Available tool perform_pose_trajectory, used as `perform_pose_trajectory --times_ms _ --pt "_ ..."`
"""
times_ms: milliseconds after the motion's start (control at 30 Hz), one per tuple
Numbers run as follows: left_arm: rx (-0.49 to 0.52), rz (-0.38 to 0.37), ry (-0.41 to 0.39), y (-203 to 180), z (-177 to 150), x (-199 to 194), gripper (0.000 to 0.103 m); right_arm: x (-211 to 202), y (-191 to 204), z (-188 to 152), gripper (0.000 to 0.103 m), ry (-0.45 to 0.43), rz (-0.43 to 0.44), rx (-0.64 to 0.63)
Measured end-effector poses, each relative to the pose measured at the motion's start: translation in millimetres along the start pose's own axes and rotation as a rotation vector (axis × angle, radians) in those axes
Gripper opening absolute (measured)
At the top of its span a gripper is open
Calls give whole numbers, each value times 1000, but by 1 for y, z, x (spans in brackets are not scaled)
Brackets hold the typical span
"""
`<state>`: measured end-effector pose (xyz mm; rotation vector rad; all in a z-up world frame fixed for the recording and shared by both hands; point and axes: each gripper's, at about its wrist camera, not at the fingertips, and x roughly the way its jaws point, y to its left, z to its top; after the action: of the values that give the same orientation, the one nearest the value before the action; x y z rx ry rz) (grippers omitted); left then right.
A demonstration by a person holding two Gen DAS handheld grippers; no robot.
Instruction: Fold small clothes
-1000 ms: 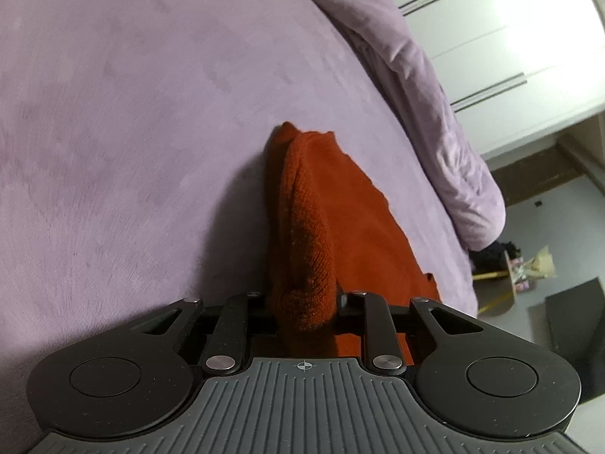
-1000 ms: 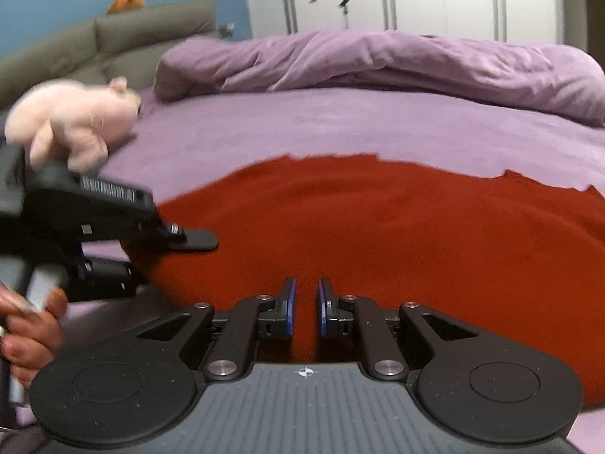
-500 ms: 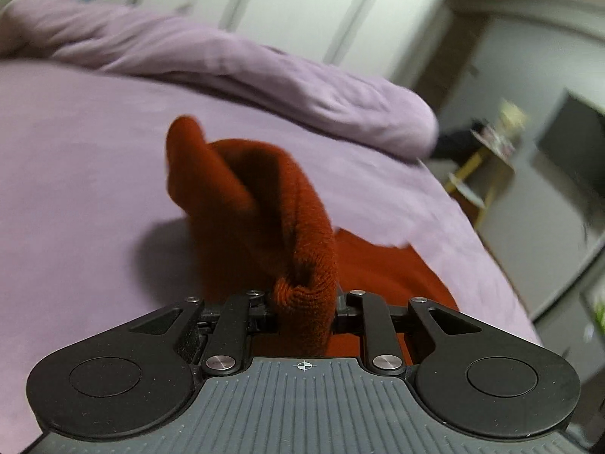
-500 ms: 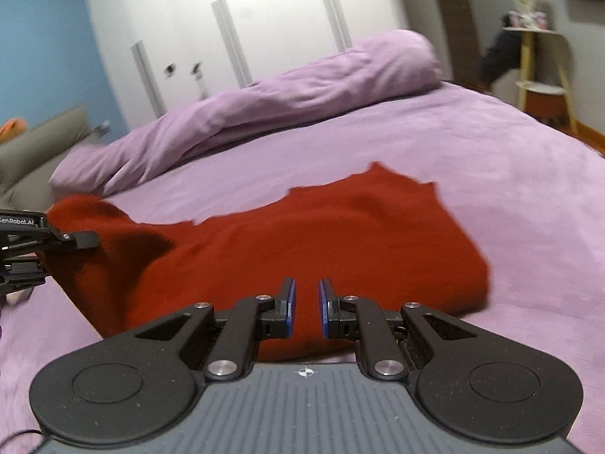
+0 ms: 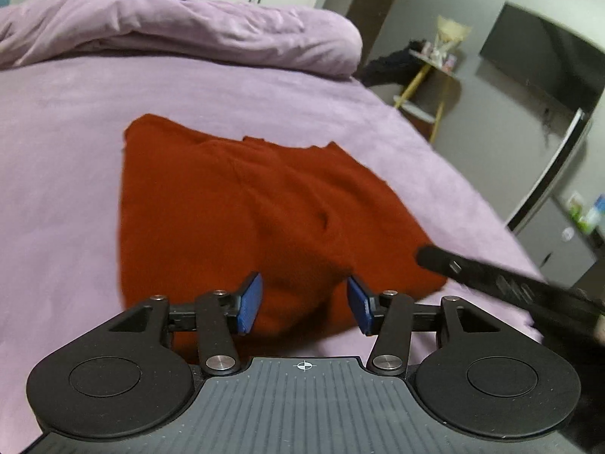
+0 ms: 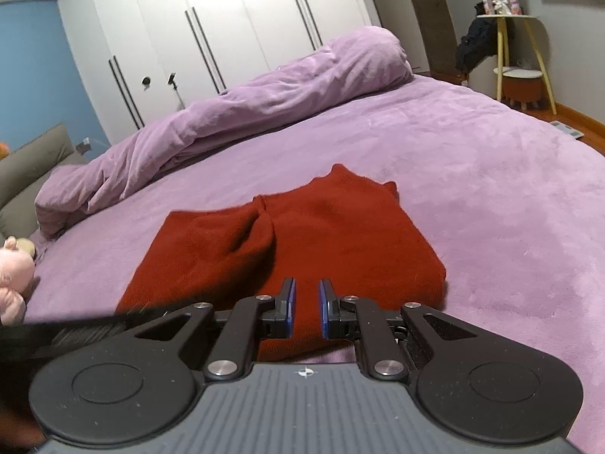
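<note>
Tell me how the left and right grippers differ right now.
The left gripper has its jaws spread wide; the right gripper has only a narrow gap between its jaws. The left sits over the sweater's near edge toward one side, the right nearer its middle fold. Both hold nothing and have blue pads.

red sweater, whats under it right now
The red sweater lies folded on the purple bed cover, which shows all round it. Whatever sits beneath or between its folded layers is covered and cannot be seen.
</note>
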<state>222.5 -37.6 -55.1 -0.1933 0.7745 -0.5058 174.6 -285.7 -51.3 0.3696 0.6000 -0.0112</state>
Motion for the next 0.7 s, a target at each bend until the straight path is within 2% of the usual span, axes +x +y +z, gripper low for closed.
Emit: perform_pose_trajectory --times_ms 67,167,233,267,300,333,367,433,500,533,633,700 --pt "-58 1 -29 12 -3 -20 54 1 3 5 13 -3 34 29" --pt "-137 103 -63 34 -6 -39 54 8 22 13 15 6 123 18" --pt "-187 138 -61 46 -4 -41 54 20 37 14 32 50 191 -12" --pt "-217 148 -48 52 -4 -41 54 29 44 13 47 88 228 -23" --pt "-244 155 -32 58 -4 -40 54 39 47 11 55 131 244 -25" --pt "-255 160 -22 59 -4 -37 54 50 49 9 55 188 254 -20" --pt "-259 169 -11 62 -6 -37 54 59 48 6 54 226 266 -8" --pt "-251 180 5 63 -7 -34 55 69 43 -2 40 239 243 0" --pt "-251 178 6 64 -8 -33 55 66 41 -5 14 218 241 -35" --pt "-253 173 7 64 -8 -32 55 64 42 -5 9 214 244 -53" --pt "-254 170 12 62 -10 -26 55 54 34 2 7 185 292 -13" --pt "-246 177 25 60 -11 -20 57 52 30 4 7 182 261 -11"
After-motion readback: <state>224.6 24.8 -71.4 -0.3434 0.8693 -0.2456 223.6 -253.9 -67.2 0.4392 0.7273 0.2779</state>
